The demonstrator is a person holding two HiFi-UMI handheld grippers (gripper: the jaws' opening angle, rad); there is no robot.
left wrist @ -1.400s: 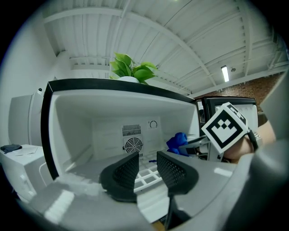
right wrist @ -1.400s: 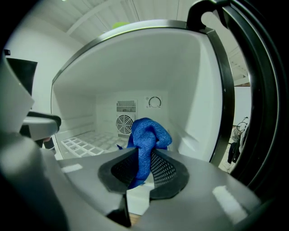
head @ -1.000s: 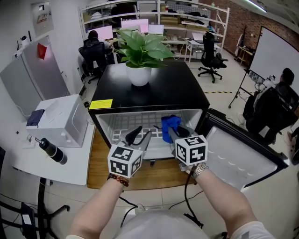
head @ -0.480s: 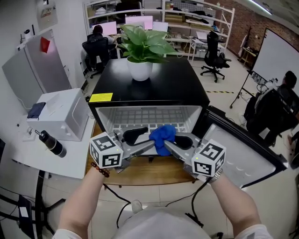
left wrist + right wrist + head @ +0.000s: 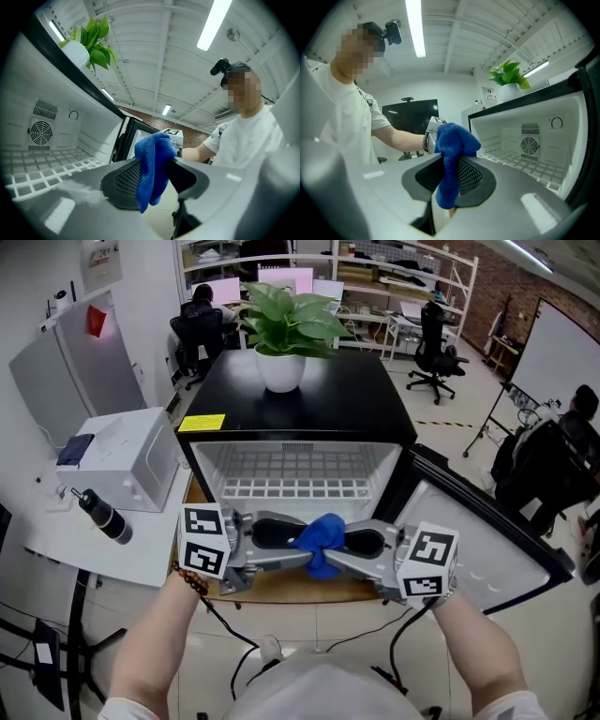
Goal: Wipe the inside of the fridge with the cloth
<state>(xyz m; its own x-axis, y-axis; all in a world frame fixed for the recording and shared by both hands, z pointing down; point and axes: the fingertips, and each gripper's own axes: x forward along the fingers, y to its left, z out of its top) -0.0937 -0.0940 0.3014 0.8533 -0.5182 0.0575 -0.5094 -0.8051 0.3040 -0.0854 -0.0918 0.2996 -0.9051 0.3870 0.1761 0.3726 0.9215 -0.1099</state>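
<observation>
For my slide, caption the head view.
Right gripper holds cloth before open fridge; left gripper, jaws just closing, straddles it.

No words or numbers can be read anywhere. A yellow label (image 5: 202,423) sits at the front left corner of the black top of the fridge (image 5: 328,409); its print is too small to make out. The left cube (image 5: 204,540) and the right cube (image 5: 429,563) carry black-and-white square markers, patterns without letters. A sheet (image 5: 98,254) on the far-left wall bears print too small to read.
</observation>
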